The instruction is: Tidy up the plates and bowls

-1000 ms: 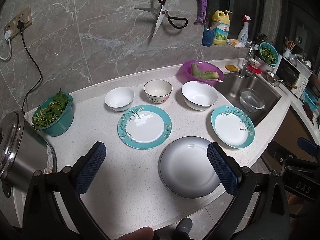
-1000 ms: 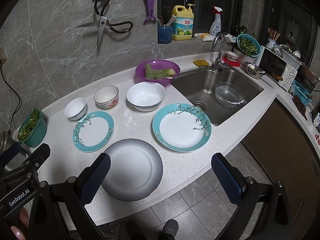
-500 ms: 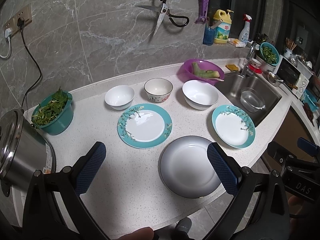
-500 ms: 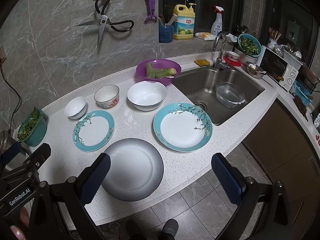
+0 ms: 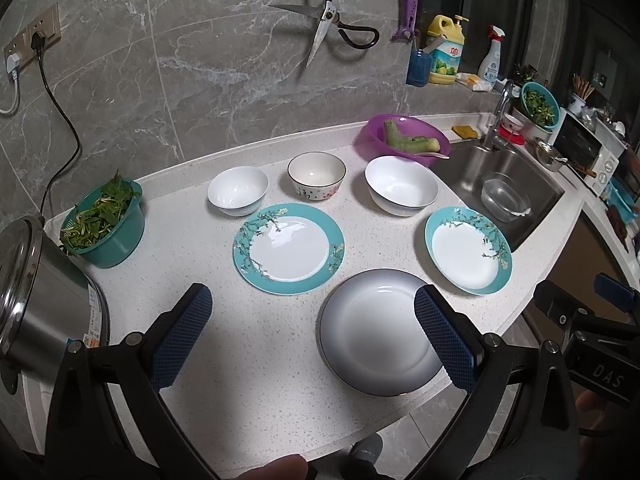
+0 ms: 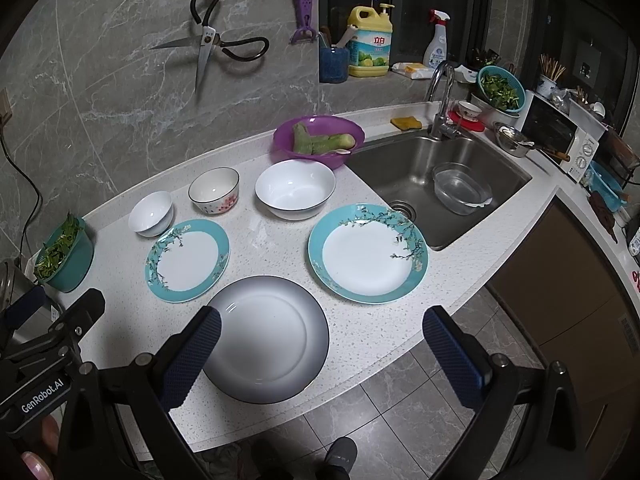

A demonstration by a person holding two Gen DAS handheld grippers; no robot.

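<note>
On the white counter [image 5: 224, 332] lie two teal-rimmed floral plates, one in the middle [image 5: 289, 247] [image 6: 187, 260] and one by the sink [image 5: 468, 249] [image 6: 368, 253]. A grey-rimmed plate [image 5: 380, 332] [image 6: 266, 344] sits at the front edge. Behind them stand a small white bowl [image 5: 238, 190] [image 6: 151, 213], a patterned bowl [image 5: 317, 176] [image 6: 214, 190] and a large white bowl [image 5: 401, 191] [image 6: 295, 189]. My left gripper [image 5: 312, 328] hangs open above the counter's front. My right gripper [image 6: 320, 352] is open over the counter edge, its left finger above the grey plate. Both hold nothing.
A teal bowl of greens [image 5: 105, 222] and a steel pot [image 5: 36, 300] stand at the left. A purple bowl with vegetables [image 5: 402, 140] sits by the sink [image 6: 440, 168], which holds a clear bowl [image 6: 460, 188]. Scissors [image 5: 326, 28] hang on the wall. Floor and a shoe [image 6: 340, 454] lie below.
Both views have shifted slightly: the dishes sit a little higher in the right wrist view and the wall items lower in the left. No dish has moved, and both grippers stay open.
</note>
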